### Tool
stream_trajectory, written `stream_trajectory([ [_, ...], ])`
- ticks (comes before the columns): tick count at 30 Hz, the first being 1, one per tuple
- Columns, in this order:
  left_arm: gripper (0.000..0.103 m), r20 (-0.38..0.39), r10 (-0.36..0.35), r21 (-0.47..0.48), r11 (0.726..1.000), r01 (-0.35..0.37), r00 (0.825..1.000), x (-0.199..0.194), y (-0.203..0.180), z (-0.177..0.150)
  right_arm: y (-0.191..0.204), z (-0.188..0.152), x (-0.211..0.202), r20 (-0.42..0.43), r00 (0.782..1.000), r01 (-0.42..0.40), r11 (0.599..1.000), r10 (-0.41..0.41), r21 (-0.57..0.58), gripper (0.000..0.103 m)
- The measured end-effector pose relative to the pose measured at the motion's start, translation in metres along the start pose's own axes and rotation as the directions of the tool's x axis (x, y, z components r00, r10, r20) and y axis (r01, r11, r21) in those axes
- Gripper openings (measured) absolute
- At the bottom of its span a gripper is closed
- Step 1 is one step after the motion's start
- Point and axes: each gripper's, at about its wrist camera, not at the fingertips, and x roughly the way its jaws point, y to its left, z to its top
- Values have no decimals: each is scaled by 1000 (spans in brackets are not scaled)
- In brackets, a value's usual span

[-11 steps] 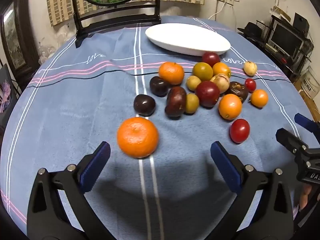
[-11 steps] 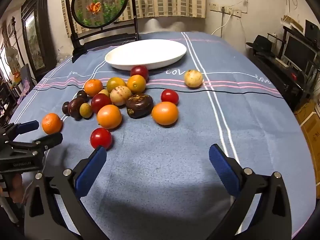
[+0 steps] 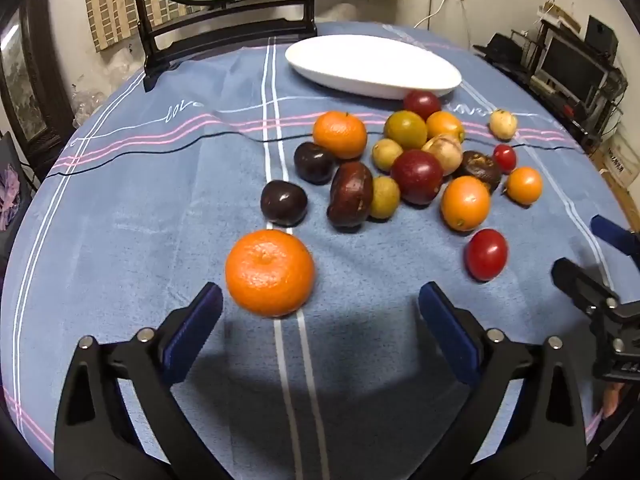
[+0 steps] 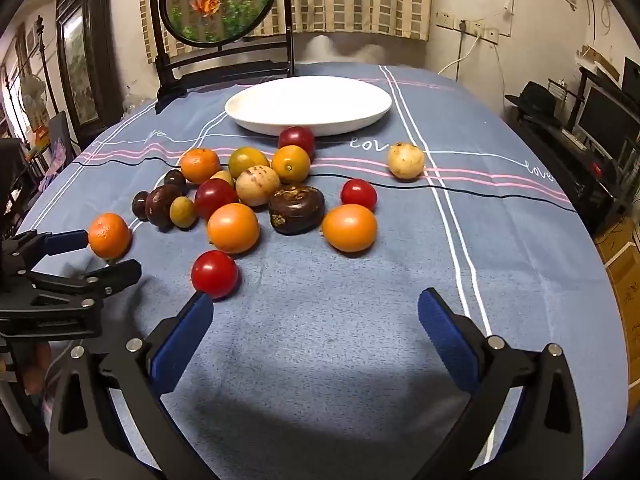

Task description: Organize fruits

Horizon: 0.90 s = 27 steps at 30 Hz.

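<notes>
Since the mandarin (image 3: 270, 273) lies alone on the near left of the table, apart from the heap, I take it as my 1st pick: my left gripper (image 3: 320, 328) hangs just short of it, jaws spread wide and holding nothing, with the fruit nearer the left finger than the right. From the right wrist camera the same mandarin (image 4: 109, 236) sits right at the tip of that gripper's far finger. My right gripper (image 4: 312, 332) is likewise wide apart and empty, and a red tomato (image 4: 215, 274) sits just off its left fingertip, so I judge it staged for that one. Behind them about 14 more fruits crowd the table's middle, and the white oval plate (image 3: 400, 80) waits bare toward the far edge, presumably the destination. A blue striped tablecloth (image 4: 360, 360) covers the round table; a framed goldfish screen (image 4: 220, 0) stands at the far edge, with checked curtains behind it.
</notes>
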Motion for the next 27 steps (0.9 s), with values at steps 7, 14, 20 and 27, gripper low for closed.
stream_trajectory([
  [7, 96, -13, 27, -18, 999, -27, 1000, 0, 5, 2, -1, -3, -4, 6, 1000, 10, 1000, -10, 6, 102],
  [14, 96, -3, 37, -26, 999, -38, 999, -1, 7, 2, 1, -5, -8, 14, 1000, 11, 1000, -11, 1, 102],
  [20, 93, 6, 33, -30, 999, -33, 999, -4, 7, 3, 2, -4, -9, 21, 1000, 16, 1000, -16, 3, 102],
  [27, 92, 14, 30, -34, 999, -30, 999, -7, 7, 2, 2, -5, -10, 24, 1000, 18, 1000, -18, 3, 102],
])
